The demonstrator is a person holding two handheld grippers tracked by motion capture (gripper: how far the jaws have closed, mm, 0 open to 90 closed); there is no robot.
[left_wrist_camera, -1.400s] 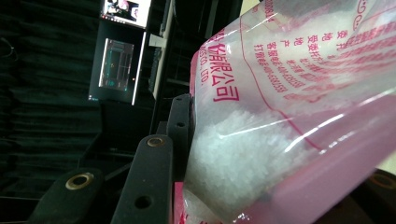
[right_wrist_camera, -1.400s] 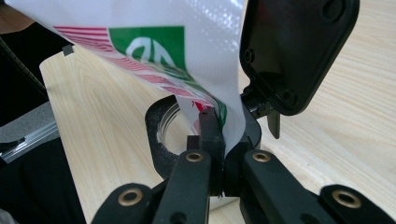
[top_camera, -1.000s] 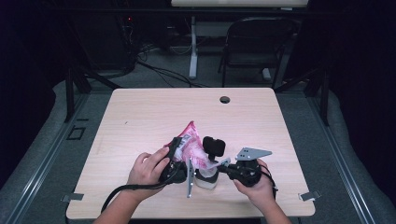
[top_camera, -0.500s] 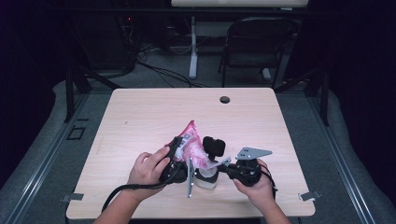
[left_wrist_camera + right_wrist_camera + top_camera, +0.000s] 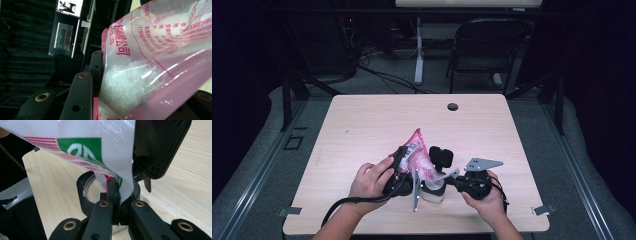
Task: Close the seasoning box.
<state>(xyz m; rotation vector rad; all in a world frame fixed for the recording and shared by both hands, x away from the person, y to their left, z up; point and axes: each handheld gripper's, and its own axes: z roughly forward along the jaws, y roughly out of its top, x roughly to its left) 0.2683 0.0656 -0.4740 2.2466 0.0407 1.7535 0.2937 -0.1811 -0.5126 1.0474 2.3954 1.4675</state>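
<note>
Both grippers (image 5: pixel 404 167) (image 5: pixel 447 177) squeeze the pink sugar bag (image 5: pixel 417 150), tipping it over the jar (image 5: pixel 432 190) so sugar pours in.

Pink bag (image 5: pixel 155 62) cut off by frame edges; container (image 5: pixel 432 191) mostly hidden.

Bag (image 5: pixel 160 50) seen as clear plastic tinted pink, printed with red lettering and lines; white granules (image 5: pixel 125 85) showed through. Its other face (image 5: pixel 100 147) was white with red stripes and green block. Table (image 5: pixel 362 125) was pale wood-grain. Jaws were black.
</note>
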